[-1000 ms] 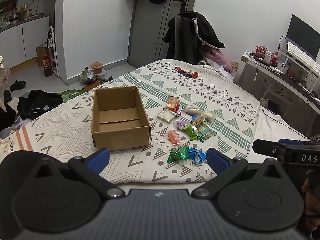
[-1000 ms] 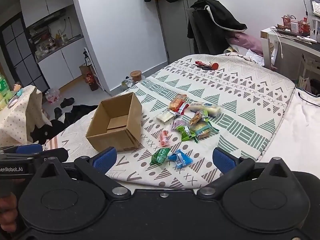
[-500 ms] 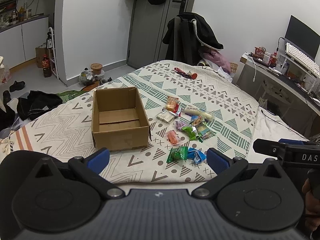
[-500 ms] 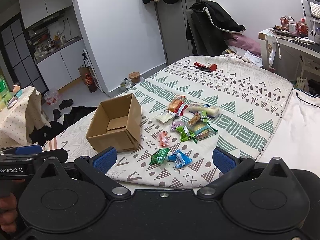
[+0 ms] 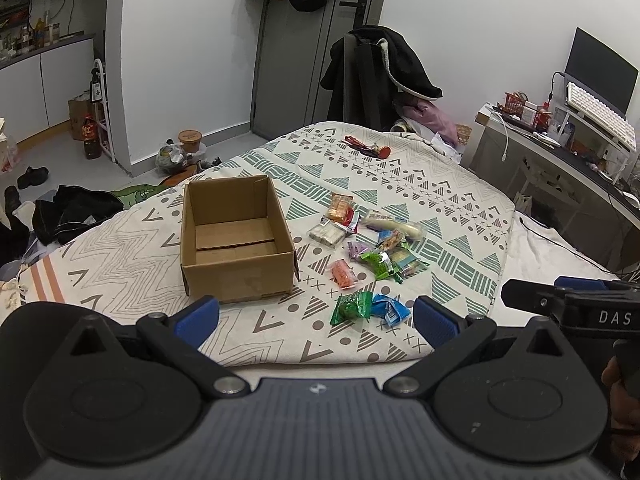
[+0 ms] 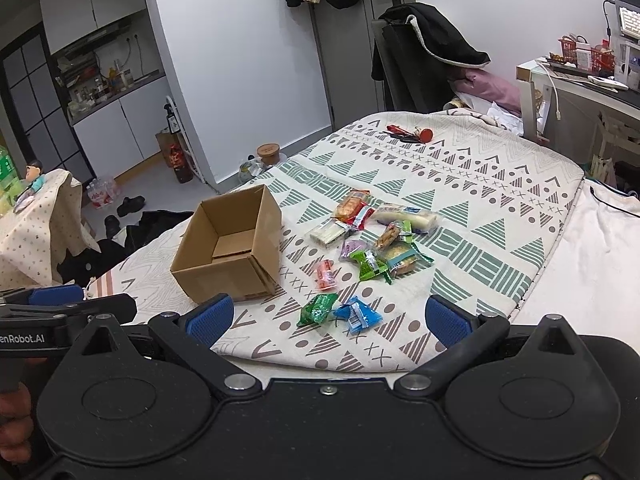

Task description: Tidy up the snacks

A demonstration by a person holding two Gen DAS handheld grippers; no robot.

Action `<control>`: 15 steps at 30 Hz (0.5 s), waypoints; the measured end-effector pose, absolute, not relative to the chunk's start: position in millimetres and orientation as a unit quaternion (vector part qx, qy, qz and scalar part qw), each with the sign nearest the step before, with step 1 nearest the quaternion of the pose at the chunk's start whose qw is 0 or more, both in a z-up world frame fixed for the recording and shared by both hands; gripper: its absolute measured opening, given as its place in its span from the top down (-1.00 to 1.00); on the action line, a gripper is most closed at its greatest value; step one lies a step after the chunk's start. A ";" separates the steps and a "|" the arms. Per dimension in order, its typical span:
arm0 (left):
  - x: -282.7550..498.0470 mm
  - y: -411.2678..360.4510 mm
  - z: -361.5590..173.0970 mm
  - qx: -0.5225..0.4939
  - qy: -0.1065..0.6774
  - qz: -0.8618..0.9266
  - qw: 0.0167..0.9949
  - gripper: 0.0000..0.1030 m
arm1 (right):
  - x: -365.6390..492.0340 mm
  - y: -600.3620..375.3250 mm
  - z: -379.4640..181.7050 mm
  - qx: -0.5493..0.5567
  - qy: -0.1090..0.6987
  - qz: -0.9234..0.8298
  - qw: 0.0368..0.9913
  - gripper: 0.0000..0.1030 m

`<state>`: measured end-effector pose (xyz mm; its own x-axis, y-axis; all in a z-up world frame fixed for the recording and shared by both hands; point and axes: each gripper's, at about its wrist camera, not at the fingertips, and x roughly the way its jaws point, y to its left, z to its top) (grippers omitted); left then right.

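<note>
On the patterned bedspread point(image 5: 400, 184), an open cardboard box point(image 5: 236, 240) sits upright toward the left edge, nothing visible inside. Loose snack packets lie just right of the box, toward the middle of the bed. Nearest the foot edge: a green packet point(image 5: 353, 306) touching a blue packet point(image 5: 390, 309). Further in: an orange-pink packet point(image 5: 343, 273), a bright green packet point(image 5: 376, 262), a purple packet point(image 5: 356, 249), a clear-wrapped pale bar point(image 5: 326, 233), an orange packet with red end point(image 5: 341, 209), and a long white packet point(image 5: 394, 226). Some of these overlap.

Left gripper point(image 5: 316, 318): fingers spread wide, blue pads point(image 5: 198, 316) apart, nothing between them, held short of the foot edge of the bed. Right gripper point(image 6: 328, 318): likewise spread, empty, at the same edge; its body shows at the right of the left-wrist view.

A red-handled item point(image 6: 408, 135) lies near the far edge. Beyond the bed, a chair draped with a dark coat point(image 5: 376, 76).
</note>
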<state>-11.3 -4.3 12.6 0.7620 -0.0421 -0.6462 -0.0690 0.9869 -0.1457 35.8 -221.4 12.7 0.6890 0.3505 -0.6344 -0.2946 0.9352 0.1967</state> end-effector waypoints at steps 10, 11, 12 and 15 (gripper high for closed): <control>-11.8 -8.0 11.2 -0.083 0.344 0.000 0.935 -1.00 | 35.9 -223.1 14.1 0.033 0.351 0.176 0.919 -1.00; -11.7 -8.0 11.1 -0.082 0.344 0.000 0.935 -1.00 | 35.7 -223.3 13.8 0.034 0.351 0.176 0.919 -1.00; -11.7 -8.0 11.1 -0.082 0.344 0.001 0.935 -1.00 | 36.0 -223.4 14.3 0.034 0.351 0.177 0.919 -1.00; -11.3 -8.4 11.3 -0.082 0.343 0.000 0.936 -0.99 | 35.7 -222.7 14.0 0.035 0.351 0.177 0.919 -1.00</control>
<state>-11.3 -8.4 11.3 0.7642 -0.0560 -0.6425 -0.0569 0.9865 -0.1538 35.7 -222.7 14.0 0.6912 0.3489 -0.6329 -0.3000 0.9352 0.1879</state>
